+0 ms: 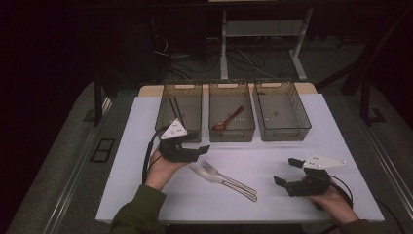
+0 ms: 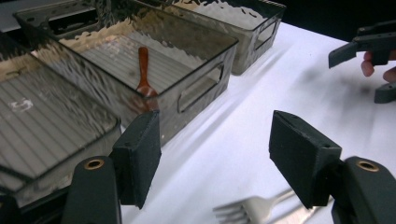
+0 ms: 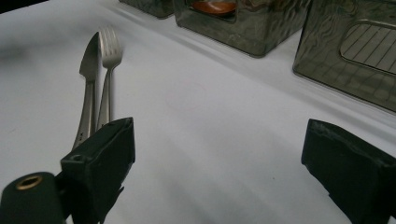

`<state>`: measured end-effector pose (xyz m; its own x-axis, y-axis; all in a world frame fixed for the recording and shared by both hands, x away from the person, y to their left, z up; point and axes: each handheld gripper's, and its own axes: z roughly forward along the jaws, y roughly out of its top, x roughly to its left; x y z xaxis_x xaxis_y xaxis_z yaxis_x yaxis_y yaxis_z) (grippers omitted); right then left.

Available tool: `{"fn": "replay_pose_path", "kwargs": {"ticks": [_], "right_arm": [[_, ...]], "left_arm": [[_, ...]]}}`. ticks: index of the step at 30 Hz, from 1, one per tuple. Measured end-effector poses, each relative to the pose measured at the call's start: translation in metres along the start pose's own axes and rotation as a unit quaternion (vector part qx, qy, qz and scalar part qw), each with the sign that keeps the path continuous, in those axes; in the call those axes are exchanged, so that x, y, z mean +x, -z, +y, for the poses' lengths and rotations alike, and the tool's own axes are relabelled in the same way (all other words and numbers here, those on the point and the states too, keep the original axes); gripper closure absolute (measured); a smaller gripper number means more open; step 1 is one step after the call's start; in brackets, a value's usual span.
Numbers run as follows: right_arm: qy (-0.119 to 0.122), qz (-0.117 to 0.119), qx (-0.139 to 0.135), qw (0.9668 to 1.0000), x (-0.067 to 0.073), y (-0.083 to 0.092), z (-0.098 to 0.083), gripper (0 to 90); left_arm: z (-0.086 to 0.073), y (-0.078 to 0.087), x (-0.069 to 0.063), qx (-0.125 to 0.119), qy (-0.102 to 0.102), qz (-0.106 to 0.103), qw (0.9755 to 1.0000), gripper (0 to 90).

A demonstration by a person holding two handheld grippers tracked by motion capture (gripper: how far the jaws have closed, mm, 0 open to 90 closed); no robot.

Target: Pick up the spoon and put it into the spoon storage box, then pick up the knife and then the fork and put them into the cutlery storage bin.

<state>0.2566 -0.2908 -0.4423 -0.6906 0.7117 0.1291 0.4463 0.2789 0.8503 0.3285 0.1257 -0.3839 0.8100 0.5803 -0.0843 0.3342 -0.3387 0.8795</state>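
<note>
Your fork (image 1: 228, 176) lies beside the knife (image 1: 214, 177) on the white table (image 1: 272, 200) between your hands, long axis slanting, tines far-left, handle near-right. Your left gripper (image 1: 195, 141) hovers just beyond the tines, jaws apart and empty; your right gripper (image 1: 287, 171) also gapes empty, with bare table between. The left gripper view reveals the red spoon (image 2: 144, 74) in the middle bin (image 2: 205, 84).

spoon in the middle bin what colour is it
Reddish brown spoon, seen best in the left gripper view.

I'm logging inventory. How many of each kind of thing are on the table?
Bins: 3
Spoon: 1
Chopsticks: 1 pair
Fork: 1
Knife: 1
Total: 7
</note>
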Motion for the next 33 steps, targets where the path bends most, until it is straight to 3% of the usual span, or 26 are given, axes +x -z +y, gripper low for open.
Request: {"fn": "replay_pose_path", "kwargs": {"ticks": [11,22,33], "right_arm": [[0.004,-0.004,0.007,1.0,0.0,0.0,0.0,9.1],[0.005,-0.004,0.008,0.9999,0.0,0.0,0.0,9.1],[0.002,0.001,0.024,0.9997,-0.001,0.0,0.004,9.1]], "left_arm": [[-0.023,0.016,-0.005,-0.006,0.002,-0.003,1.0,28.1],[-0.057,0.029,-0.011,-0.017,0.02,-0.006,0.9996,17.9],[-0.077,0.041,-0.014,-0.003,0.015,0.013,0.9998,7.9]]}}
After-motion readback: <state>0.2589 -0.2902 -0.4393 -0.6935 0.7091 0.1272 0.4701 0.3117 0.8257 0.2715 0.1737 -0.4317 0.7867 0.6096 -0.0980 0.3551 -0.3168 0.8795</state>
